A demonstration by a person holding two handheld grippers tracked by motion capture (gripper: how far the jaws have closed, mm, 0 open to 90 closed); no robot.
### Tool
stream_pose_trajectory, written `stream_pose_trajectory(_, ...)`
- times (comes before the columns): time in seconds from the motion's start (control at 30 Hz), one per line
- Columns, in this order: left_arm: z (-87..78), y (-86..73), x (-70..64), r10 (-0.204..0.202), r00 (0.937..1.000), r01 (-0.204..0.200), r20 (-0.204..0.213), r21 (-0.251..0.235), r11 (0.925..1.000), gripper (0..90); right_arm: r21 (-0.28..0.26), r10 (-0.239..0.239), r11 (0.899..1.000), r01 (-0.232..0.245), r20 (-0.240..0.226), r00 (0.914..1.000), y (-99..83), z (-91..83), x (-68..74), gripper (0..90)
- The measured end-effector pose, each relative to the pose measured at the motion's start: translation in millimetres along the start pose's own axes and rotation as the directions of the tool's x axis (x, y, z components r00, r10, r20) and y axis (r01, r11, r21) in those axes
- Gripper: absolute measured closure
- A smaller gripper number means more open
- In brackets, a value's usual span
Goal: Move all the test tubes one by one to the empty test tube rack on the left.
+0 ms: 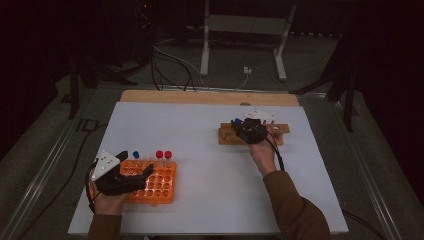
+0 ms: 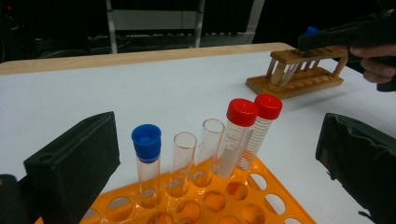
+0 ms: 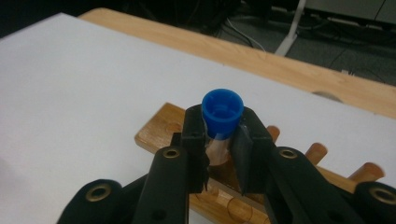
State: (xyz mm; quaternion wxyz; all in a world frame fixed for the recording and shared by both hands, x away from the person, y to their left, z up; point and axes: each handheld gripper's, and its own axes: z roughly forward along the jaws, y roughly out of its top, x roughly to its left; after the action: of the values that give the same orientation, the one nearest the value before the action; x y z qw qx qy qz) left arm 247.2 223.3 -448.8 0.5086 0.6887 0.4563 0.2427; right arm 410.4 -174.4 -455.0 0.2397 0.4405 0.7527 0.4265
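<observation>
While the right tool pinches a blue-capped tube just under its cap over the wooden rack at two o'clock on the surface, a skewed descent could jam it against the hole. The left tool hangs spread over the orange rack at eight o'clock.

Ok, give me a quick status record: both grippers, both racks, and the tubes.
left gripper: open, over the orange rack, holding nothing
right gripper: shut on blue-capped tube, at the wooden rack
orange rack tubes: one blue-capped, two uncapped, two red-capped, all in one row
wooden rack: on the white sheet, far right
</observation>
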Motion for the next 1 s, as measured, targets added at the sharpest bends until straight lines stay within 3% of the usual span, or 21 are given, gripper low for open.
stream_pose_trajectory(0.27, 0.8, 4.5, -4.1, 0.017, 0.9998, -0.017, 0.006, -0.003, 0.9998, 0.4, -0.092, -0.019, 0.996, 0.018, -0.008, 0.9998, 13.1, -27.6, -0.6, 76.8)
stream_pose_trajectory(0.47, -0.5, 12.5, -13.3, 0.040, 0.9989, -0.039, 0.023, -0.027, 0.9989, 1.1, -0.172, -0.043, 0.984, 0.039, -0.019, 0.9989, 26.8, -57.0, -2.0, 76.8)
stream_pose_trajectory(0.63, 3.5, 18.8, -26.4, 0.067, 0.9966, -0.065, 0.048, -0.035, 0.9973, 1.4, -0.185, -0.083, 0.980, 0.072, -0.055, 0.9950, 27.4, -76.3, 3.5, 76.8)
stream_pose_trajectory(0.8, 11.6, 29.9, -46.7, 0.107, 0.9894, -0.102, 0.098, -0.053, 0.9934, 4.0, -0.170, -0.094, 0.983, 0.070, -0.134, 0.9865, 24.7, -87.7, 15.3, 76.7)
stream_pose_trajectory(1.0, 31.1, 42.2, -72.9, 0.158, 0.9736, -0.151, 0.165, -0.050, 0.9872, 6.5, -0.150, -0.106, 0.986, 0.071, -0.236, 0.9661, 23.4, -96.8, 34.5, 76.7)
